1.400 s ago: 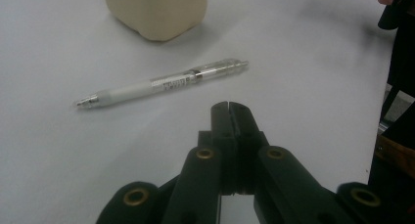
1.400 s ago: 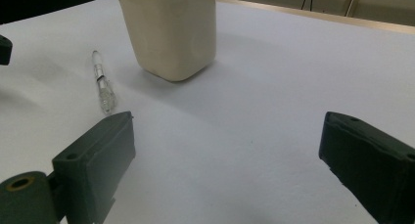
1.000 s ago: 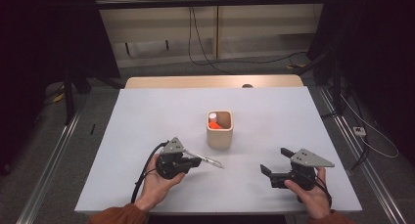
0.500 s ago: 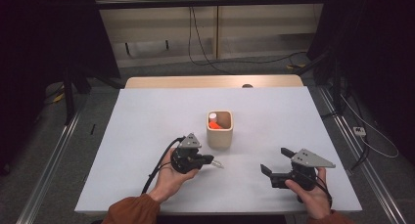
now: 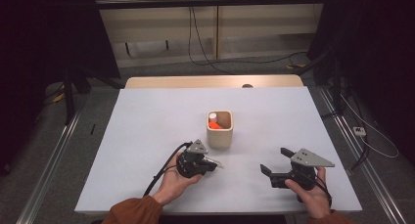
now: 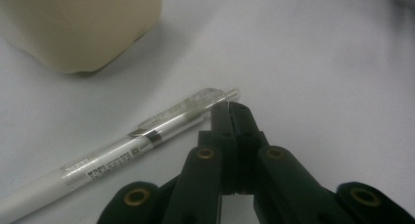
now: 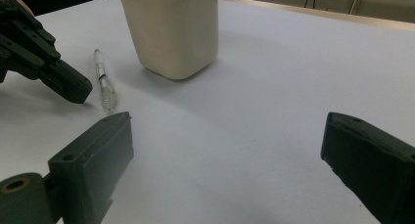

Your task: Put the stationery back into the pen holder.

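The pen (image 6: pixel 137 138) lies flat on the worktop (image 5: pixel 147 136) near the cream cup (image 5: pixel 219 129); light, slick, round, best pinched mid-barrel. The left hand-held gripper (image 6: pixel 230 109), jaws closed empty, touches its clear end; the right hand-held gripper (image 5: pixel 274 163) gapes.

Glossy clear-plastic pen (image 6: pixel 142 136), matt table (image 6: pixel 333 62)

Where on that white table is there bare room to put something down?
The far half of the table, behind the cup, is bare, as are the strips to the cup's left and right. A bare stretch also lies between the left gripper and the right gripper. It is crowded just in front of the cup, where the pen lies beside the left gripper's shut jaws.
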Demonstrator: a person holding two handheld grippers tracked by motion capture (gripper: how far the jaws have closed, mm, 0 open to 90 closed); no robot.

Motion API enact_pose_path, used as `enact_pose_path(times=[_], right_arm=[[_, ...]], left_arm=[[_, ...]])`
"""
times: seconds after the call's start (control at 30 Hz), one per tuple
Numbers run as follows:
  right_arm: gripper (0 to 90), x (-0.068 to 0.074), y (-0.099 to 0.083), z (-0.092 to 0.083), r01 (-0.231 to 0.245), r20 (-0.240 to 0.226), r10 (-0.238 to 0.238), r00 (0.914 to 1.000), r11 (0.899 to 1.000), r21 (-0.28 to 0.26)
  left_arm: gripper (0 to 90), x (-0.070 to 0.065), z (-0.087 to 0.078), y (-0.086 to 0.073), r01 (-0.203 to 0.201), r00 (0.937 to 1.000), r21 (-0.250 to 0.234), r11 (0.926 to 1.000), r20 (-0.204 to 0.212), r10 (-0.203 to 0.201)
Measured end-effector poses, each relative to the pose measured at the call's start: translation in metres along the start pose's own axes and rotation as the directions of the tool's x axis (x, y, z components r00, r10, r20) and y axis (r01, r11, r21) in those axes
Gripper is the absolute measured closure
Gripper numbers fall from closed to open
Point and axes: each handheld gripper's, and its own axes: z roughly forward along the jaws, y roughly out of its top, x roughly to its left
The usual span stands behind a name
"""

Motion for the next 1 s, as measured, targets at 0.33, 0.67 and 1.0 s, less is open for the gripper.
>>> enact_pose_path(times=[0.33, 0.67, 1.0], right_arm=[[5.3, 0.000, 0.000, 0.000, 0.004, 0.000, -0.004, 1.0000, 1.000, 0.004], [5.2, 0.000, 0.000, 0.000, 0.002, -0.001, -0.002, 1.0000, 1.000, 0.006], [5.2, 0.000, 0.000, 0.001, 0.005, 0.000, -0.005, 1.0000, 1.000, 0.008]], left_arm=[[90.0, 0.003, 0.005, 0.000, 0.013, 0.9999, 0.005, 0.9999, -0.002, -0.013], [90.0, 0.003, 0.009, 0.003, 0.018, 0.9998, 0.005, 0.9998, -0.002, -0.018], [90.0, 0.004, 0.013, 0.006, 0.011, 0.9999, 0.013, 0.9999, -0.005, -0.011]])
